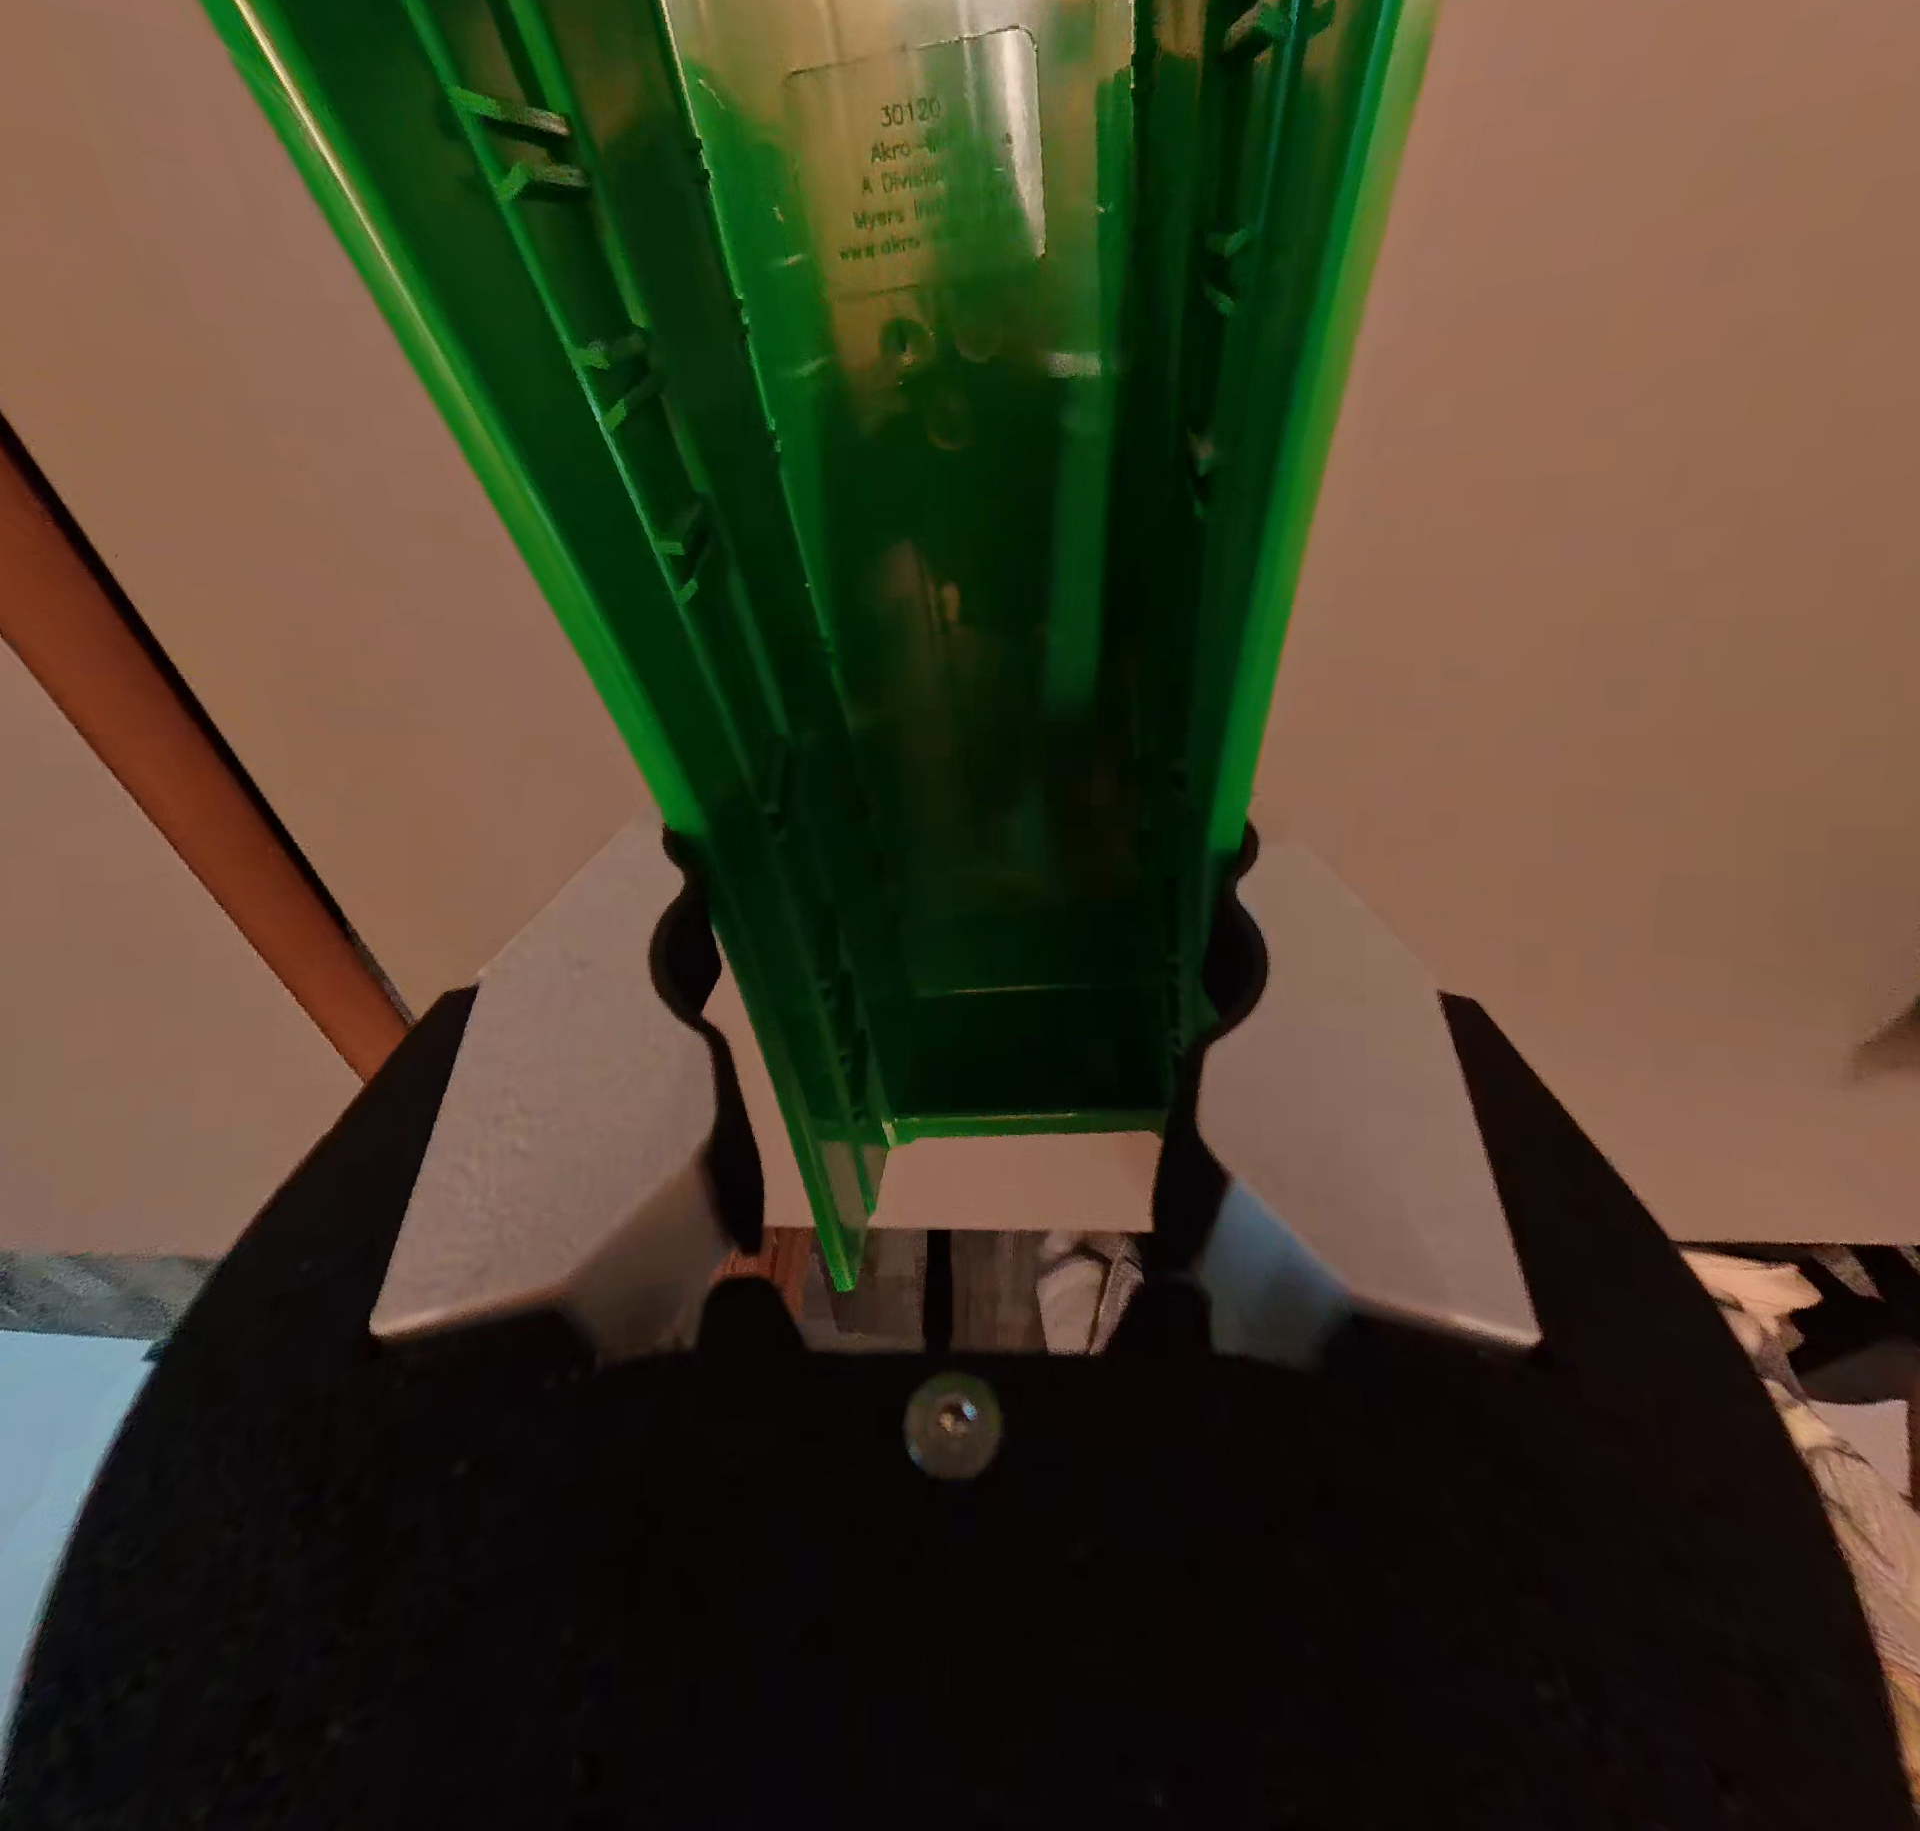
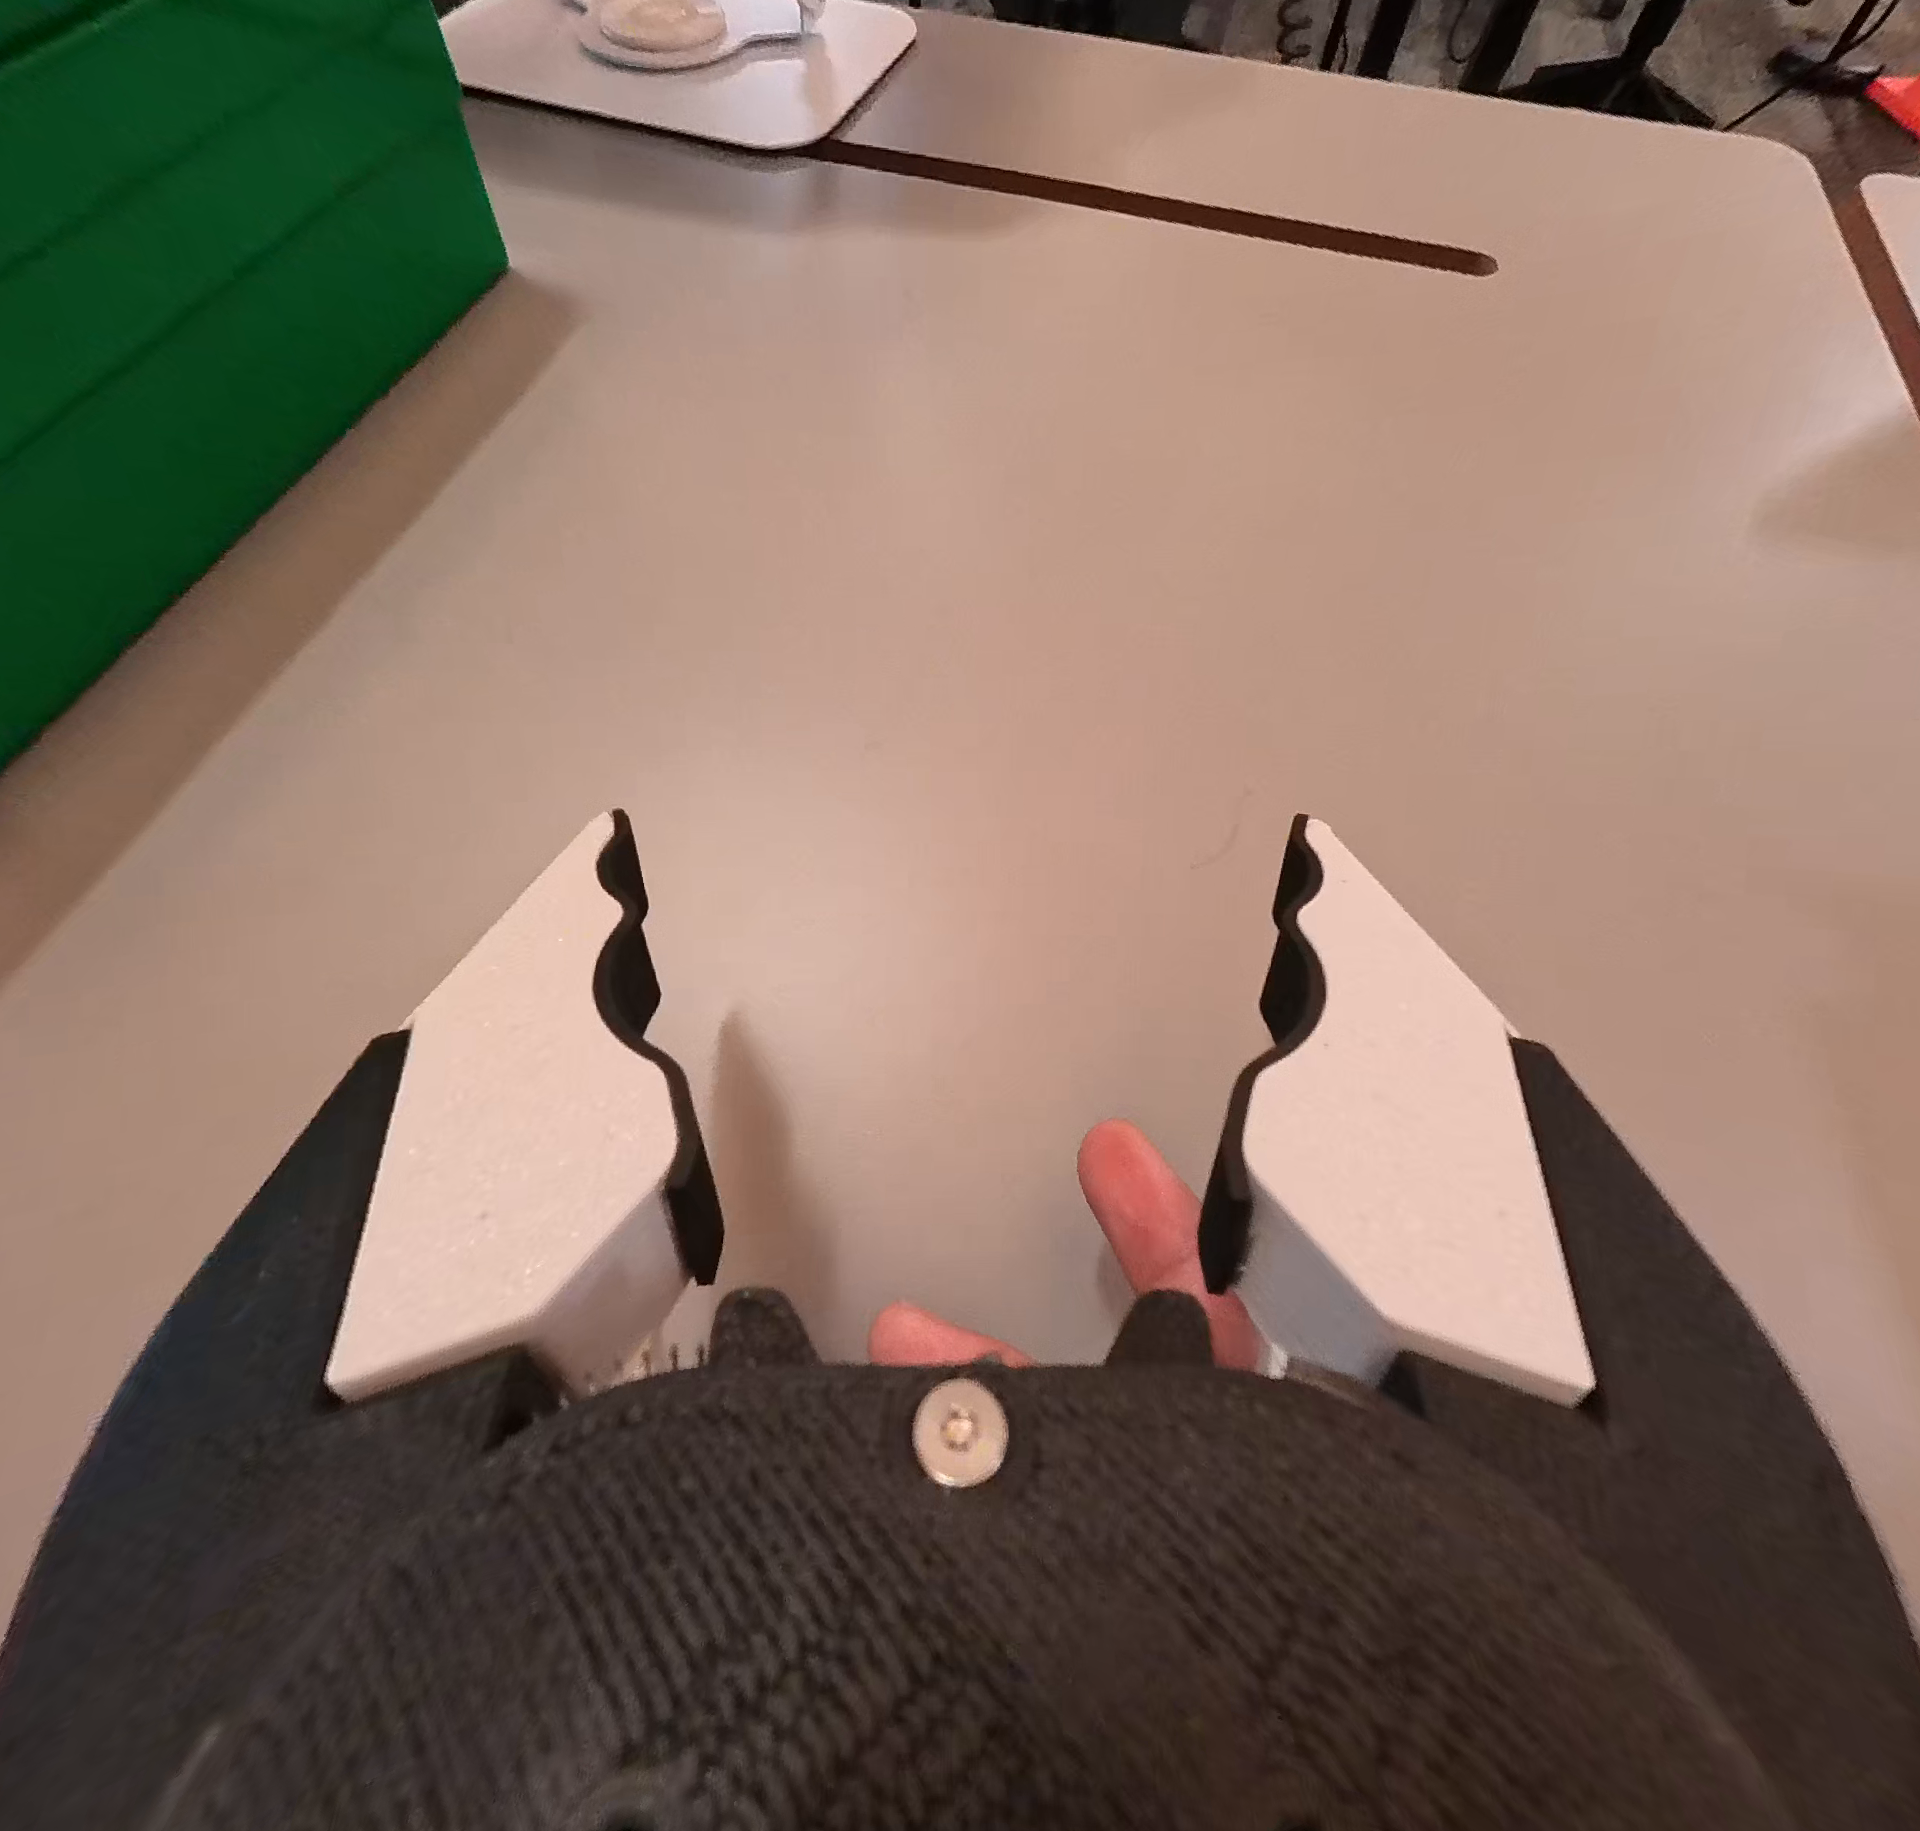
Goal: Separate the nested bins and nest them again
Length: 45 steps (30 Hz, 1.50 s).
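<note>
A: Left gripper — clenching on the translucent green plastic bin, black wavy pads pressing both outer sides near its lower end.

B: Bin position?

A: Stretching away from the camera, long and narrow, underside facing the lens. Showing ribbed side rails and a clear rectangular label on the base panel. Lower edge sitting between the fingers, just above the gripper body.

B: Behind it?

A: Backing onto a plain beige surface. Brown strip cutting diagonally at left. Wall or table — unable to tell.

B: Right gripper?

A: Released, jaws spread wide, holding nothing. Hovering over the bare grey table. Two bare fingertips of a person's hand peeking out below, between the white fingers.

B: Any more bins on that side?

A: Opaque green plastic bin wall standing at the far left of the right wrist view, resting on the table, well apart from the right gripper. Cropped by the frame; whether one bin or several nested, unable to tell.

B: Further back?

A: White rounded board lying at the table's far edge, carrying a small white stand with a round disc. Dark slot running across the tabletop. Black stands and cables crowding the background.
</note>
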Tool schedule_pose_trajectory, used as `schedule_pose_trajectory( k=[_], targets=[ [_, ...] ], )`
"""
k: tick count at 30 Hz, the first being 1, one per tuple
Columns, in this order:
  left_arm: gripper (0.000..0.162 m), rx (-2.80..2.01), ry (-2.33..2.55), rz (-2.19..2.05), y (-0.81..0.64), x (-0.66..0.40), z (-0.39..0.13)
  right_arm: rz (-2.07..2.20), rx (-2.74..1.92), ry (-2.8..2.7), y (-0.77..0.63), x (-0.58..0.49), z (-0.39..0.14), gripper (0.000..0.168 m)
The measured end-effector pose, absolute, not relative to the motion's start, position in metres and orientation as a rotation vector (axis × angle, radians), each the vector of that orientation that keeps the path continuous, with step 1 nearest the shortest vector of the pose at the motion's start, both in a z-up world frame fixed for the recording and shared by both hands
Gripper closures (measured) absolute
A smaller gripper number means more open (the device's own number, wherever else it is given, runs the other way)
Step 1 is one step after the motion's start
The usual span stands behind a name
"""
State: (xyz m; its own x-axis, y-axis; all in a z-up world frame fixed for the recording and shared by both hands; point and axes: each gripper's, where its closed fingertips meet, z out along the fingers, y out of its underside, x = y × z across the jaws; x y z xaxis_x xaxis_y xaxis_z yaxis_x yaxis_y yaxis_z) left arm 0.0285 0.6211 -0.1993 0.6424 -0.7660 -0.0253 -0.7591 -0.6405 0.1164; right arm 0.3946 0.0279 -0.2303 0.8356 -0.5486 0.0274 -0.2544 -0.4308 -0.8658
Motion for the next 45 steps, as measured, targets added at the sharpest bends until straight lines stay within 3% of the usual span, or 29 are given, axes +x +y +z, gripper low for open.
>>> schedule_pose_trajectory(
  k=[13,21,23,26,36,45],
  targets=[
    [0.063,2.704,-1.375,-0.132,0.63,0.033,-0.223,-0.369,-2.073,0.589,0.031,0.394,-0.244,0.049],
    [0.039,2.795,-1.287,-0.198,0.632,0.029,-0.222,-0.36,-2.054,0.602,0.028,0.396,-0.239,0.049],
    [0.034,2.827,-1.249,-0.283,0.635,0.025,-0.21,-0.362,-2.046,0.607,0.026,0.396,-0.236,0.049],
    [0.042,2.897,-1.288,-0.295,0.637,0.041,-0.18,-0.366,-2.04,0.604,0.026,0.396,-0.233,0.049],
    [0.039,2.92,-1.575,-0.018,0.55,0.143,-0.088,-0.35,-2.011,0.558,0.035,0.384,-0.219,0.047],
    [0.036,2.858,-1.679,0.222,0.442,0.202,-0.057,-0.371,-1.991,0.512,0.038,0.373,-0.204,0.044]
  ],
)
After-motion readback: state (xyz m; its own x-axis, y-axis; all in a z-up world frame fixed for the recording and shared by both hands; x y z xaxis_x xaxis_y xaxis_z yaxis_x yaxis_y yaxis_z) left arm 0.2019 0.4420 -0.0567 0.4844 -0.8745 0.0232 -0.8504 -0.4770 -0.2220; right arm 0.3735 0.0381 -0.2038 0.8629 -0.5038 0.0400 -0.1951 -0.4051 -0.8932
